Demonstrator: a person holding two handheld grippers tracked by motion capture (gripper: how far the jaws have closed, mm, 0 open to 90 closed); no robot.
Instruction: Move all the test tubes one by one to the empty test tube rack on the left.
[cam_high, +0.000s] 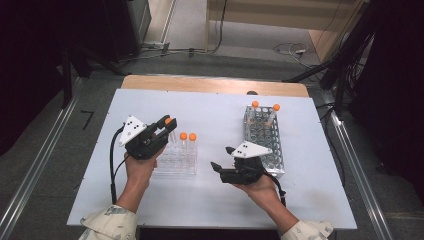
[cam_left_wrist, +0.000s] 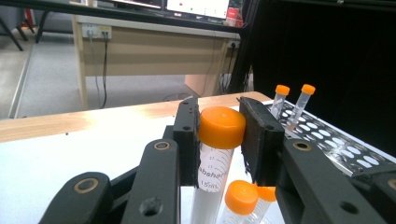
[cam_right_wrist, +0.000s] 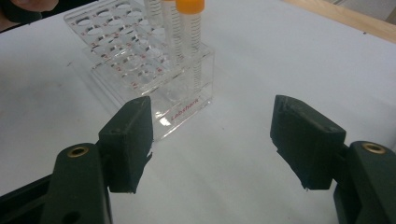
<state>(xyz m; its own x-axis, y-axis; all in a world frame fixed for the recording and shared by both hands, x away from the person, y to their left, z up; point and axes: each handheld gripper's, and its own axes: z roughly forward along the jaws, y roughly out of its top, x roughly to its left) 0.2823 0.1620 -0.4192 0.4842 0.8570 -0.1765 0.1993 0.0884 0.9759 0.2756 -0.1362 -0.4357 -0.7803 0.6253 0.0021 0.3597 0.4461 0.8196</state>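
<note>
Left gripper (cam_high: 168, 125) over clear rack (cam_high: 175, 159) near desk's left edge, clamped on orange-capped tube (cam_high: 169, 121). Left gripper view: pads pinch tube (cam_left_wrist: 217, 144) just below cap; two capped tubes (cam_left_wrist: 240, 198) beneath. Right gripper view: right gripper (cam_right_wrist: 212, 140) wide open, empty, facing clear rack (cam_right_wrist: 149, 70).

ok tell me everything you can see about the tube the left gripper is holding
The tube is a clear plastic centrifuge tube with a smooth orange screw cap, printed black graduations and a white label patch on its side. It stands upright, clamped just under and at the cap between the left gripper pads. Its lower end is out of sight. It is over the clear rack, beside two more orange-capped tubes standing there.
</note>
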